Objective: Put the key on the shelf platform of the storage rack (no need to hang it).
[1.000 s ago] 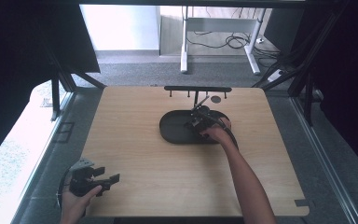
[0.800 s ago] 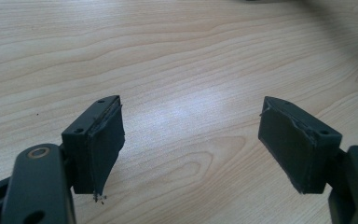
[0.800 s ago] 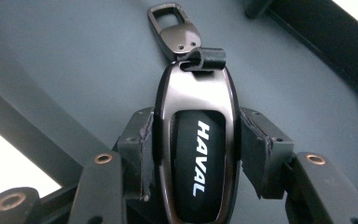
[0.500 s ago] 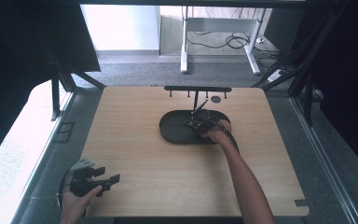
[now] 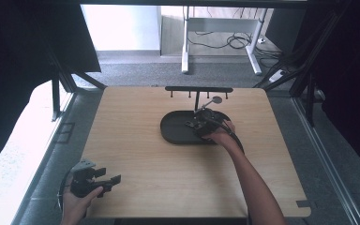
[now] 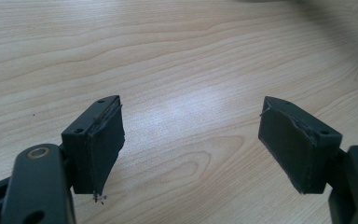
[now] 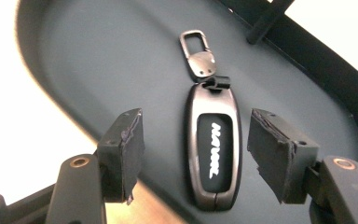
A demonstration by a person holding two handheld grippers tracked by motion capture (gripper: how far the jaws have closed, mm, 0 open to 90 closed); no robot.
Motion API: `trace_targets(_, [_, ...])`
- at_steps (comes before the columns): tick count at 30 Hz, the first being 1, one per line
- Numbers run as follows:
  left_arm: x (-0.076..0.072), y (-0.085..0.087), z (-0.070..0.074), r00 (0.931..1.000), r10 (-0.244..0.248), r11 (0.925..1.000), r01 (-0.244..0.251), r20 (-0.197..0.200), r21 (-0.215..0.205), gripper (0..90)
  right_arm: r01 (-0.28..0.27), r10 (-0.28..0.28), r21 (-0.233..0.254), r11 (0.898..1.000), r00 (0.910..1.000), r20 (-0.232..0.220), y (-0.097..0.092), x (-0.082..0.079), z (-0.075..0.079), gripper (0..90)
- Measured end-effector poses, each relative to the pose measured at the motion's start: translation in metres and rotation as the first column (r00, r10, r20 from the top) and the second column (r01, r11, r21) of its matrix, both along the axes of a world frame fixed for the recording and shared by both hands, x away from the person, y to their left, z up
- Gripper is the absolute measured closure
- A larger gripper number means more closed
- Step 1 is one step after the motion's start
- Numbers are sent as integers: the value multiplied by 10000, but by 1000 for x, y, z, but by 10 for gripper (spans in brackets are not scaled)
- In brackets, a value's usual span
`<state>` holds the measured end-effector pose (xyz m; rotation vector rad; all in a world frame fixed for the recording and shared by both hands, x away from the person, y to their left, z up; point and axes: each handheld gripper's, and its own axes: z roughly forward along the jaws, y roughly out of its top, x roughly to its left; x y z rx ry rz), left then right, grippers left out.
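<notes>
A dark metal key fob (image 7: pixel 213 149) with a clip ring lies flat in the black oval tray (image 7: pixel 98 60). My right gripper (image 7: pixel 198 140) hovers just over it. Its jaws have just been opening, and the fob lies between the pads with a gap on each side. In the high view the right gripper (image 5: pixel 201 123) is over the right half of the tray (image 5: pixel 176 129). My left gripper (image 5: pixel 110 180) rests at the table's near left corner, held in a hand. In the left gripper view it (image 6: pixel 191 126) stands open over bare wood.
A black hook rail (image 5: pixel 198 89) on a thin post rises from the tray's far side, with a small round tag (image 5: pixel 216 99) beside it. The post (image 7: pixel 265 21) stands just beyond the fob. The wooden table (image 5: pixel 145 187) ends close to the left hand.
The right hand has shifted slightly toward the near side of the tray. The left hand has not moved.
</notes>
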<state>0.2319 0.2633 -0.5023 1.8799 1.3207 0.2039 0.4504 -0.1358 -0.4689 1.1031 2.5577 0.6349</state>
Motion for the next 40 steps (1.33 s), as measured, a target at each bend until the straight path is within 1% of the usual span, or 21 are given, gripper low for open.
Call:
trace_targets(2, [0,0,0,10000,-18,10000,18,-7,36,225,-167,165,312,9994,9998,79,-3,-9,7,365])
trace_targets(3, [0,0,0,10000,-18,10000,18,-7,36,224,-167,165,312,9994,9998,79,-3,-9,7,365])
trace_targets(4, [0,-1,-1,10000,3,10000,-3,-18,28,224,-301,291,483,9984,9994,201,-7,-17,13,365])
trace_targets(5, [0,-1,-1,10000,3,10000,-3,-18,28,224,-301,291,483,9984,9994,201,-7,-17,13,365])
trace_targets(6, [0,-2,0,10000,11,10000,-11,-20,20,224,-445,417,705,9965,9983,409,-12,-26,16,367])
trace_targets(10, [-1,-3,0,10000,19,10000,-19,2,-6,224,-532,495,744,9958,9975,506,-18,-38,18,367])
trace_targets(11, [-1,-3,1,10000,3,10000,-3,-2,-7,224,-539,495,874,9947,9974,522,-22,-46,18,367])
trace_targets(12, [-1,-3,1,10000,3,10000,-3,-2,-7,224,-539,495,874,9947,9974,522,-22,-46,18,367])
trace_targets(13, [-1,-3,0,10000,-12,10000,12,-22,7,224,-556,499,998,9935,9970,585,-26,-54,19,367])
trace_targets(15, [0,-4,-1,10000,-27,10000,27,-39,37,224,-589,518,1143,9917,9966,642,-29,-61,19,367])
trace_targets(22, [-1,-6,-1,10000,-15,10000,15,-48,56,224,-844,724,1709,9817,9945,751,-42,-93,10,366])
trace_targets(23, [-1,-6,-1,10000,-15,10000,15,-48,56,224,-844,724,1709,9817,9945,751,-42,-93,10,366])
trace_targets(24, [-1,-7,-1,10000,-1,10000,1,-37,59,224,-898,765,1784,9799,9938,803,-47,-104,6,367])
trace_targets(25, [-1,-7,-1,10000,-1,10000,1,-37,59,224,-898,765,1784,9799,9938,803,-47,-104,6,367])
trace_targets(26, [-1,-7,-2,10000,-15,10000,15,-66,74,224,-928,784,1969,9760,9937,800,-53,-115,2,369])
trace_targets(30, [0,-10,-3,9999,-60,9999,62,-108,115,224,-1007,848,2176,9708,9931,812,-62,-133,-8,371])
trace_targets(31, [0,-10,-3,9999,-60,9999,62,-108,115,224,-1007,848,2176,9708,9931,812,-62,-133,-8,371])
trace_targets(33, [-1,-10,-3,9999,-69,9999,70,-100,120,224,-1086,975,2059,9725,9932,631,-68,-143,-18,371])
trace_targets(34, [0,-10,-3,9999,-71,9999,72,-108,122,224,-1081,971,2043,9729,9933,630,-68,-144,-19,372])
trace_targets(36, [0,-11,-3,9999,-75,9999,77,-120,131,224,-918,788,2191,9714,9946,671,-72,-146,-21,378])
trace_targets(40, [0,-11,-3,9999,-104,9998,106,-118,140,224,-987,832,2121,9722,9933,806,-72,-148,-23,375])
